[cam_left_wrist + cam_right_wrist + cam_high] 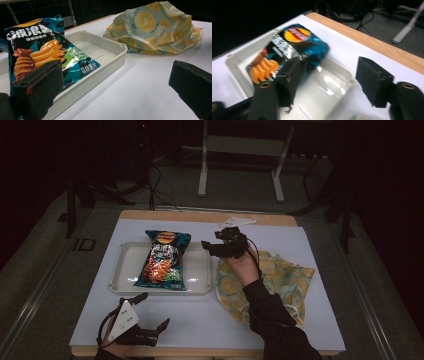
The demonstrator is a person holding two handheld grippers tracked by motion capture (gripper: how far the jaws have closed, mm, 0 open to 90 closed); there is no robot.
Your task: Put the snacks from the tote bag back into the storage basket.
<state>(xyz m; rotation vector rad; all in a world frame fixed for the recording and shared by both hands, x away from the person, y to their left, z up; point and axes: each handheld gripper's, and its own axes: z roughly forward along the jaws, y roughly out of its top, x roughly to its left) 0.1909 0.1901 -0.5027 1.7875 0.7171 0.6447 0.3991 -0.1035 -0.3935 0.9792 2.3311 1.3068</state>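
A blue bag of crisps (pixel 164 260) lies in a shallow white tray (pixel 200 270) at the table's middle left; it shows too in the left gripper view as the bag (pixel 42 55) in the tray (pixel 105 53), and in the right gripper view as the bag (pixel 287 50) in the tray (pixel 329 85). My right gripper (pixel 212 242) hovers open over the tray's right far corner, nothing between its jaws. My left gripper (pixel 152 312) rests open near the front edge, in front of the tray. A yellow fruit-print bag (pixel 277 280) lies crumpled to the right of the tray, under my right forearm.
A small white card (pixel 237 221) lies at the table's far edge. The white tabletop (pixel 210 320) has bare room in front of the tray. Behind the table stand a white frame's legs (pixel 202 175) and cables on the floor.
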